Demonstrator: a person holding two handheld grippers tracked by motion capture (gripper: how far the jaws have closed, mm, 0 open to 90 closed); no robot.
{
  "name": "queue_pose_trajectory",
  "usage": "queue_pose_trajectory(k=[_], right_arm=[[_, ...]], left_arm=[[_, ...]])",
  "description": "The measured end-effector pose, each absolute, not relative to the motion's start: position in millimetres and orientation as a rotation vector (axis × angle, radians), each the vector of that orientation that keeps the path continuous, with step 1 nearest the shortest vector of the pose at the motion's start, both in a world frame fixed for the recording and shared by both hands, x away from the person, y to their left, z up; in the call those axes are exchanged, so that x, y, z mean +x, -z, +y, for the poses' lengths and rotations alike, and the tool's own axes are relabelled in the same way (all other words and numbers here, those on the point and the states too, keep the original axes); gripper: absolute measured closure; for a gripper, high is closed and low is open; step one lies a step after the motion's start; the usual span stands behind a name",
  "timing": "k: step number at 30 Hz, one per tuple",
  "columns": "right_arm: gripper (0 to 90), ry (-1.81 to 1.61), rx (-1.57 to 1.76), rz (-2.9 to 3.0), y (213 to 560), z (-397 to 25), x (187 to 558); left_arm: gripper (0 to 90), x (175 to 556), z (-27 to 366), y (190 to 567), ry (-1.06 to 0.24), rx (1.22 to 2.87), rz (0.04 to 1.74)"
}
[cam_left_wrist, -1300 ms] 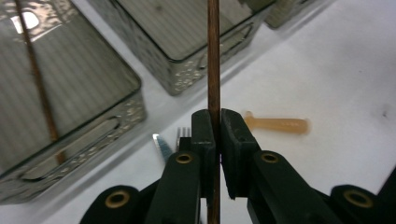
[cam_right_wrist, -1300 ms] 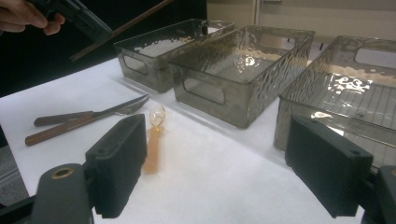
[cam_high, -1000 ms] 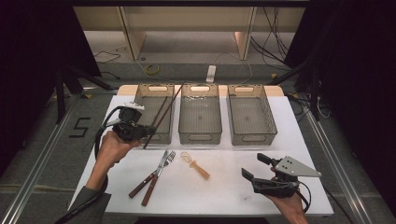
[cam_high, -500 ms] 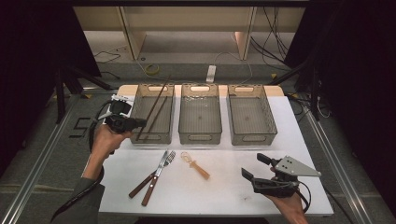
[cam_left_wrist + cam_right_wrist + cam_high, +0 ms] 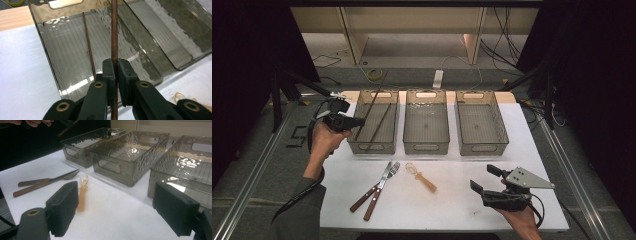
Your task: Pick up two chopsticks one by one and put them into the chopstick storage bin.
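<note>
Dark wooden chopstick [image 5: 114, 37] is pinched between the fingers of the left gripper [image 5: 115, 75], pads pressed on it from both sides; its lower end runs down out of the left gripper view & its top is cut by the frame edge, so neither tip shows there. In the high view the same stick [image 5: 373, 101] slants up from the gripper [image 5: 343, 121] over the left bin [image 5: 360, 146], upper end past the bin's far rim; whether the low end touches the bin floor can't be told, the gripper body hides it. A second chopstick [image 5: 88, 45] lies inside that bin on its ribbed floor, near end hidden behind the fingers. Bin walls are smoky & rippled, so what's behind them reads poorly. Middle bin [image 5: 427, 147] & right bin [image 5: 482, 147] stand just beside it in a row on the white table [image 5: 452, 210]. Nearer the person: knife [image 5: 371, 192] & fork [image 5: 382, 189] w/ wooden handles, side by side & touching or nearly, can't say which. Near them an amber-handled spoon [image 5: 422, 176], its clear bowl hard to make out. Right gripper [image 5: 486, 186] hangs low over the table's front right, fingers spread wide apart w/ nothing between; in its own view [image 5: 120, 210] both fingers are cut off at the bottom edge
</note>
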State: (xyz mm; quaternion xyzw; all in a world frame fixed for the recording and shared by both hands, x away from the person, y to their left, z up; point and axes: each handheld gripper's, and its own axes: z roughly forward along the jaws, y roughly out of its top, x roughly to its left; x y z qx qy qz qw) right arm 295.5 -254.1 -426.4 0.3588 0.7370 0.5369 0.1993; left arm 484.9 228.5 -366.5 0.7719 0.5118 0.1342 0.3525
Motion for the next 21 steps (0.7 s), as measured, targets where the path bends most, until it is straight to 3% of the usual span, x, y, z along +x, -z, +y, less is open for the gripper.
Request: queue_pose_trajectory(k=[21], right_arm=[[21.7, -1.497, 0.998, 2.075, 427.9, -252.6, 295.5]], left_arm=[[84.0, 505.5, 224.5, 382.5, -0.411, 2.008, 1.338]])
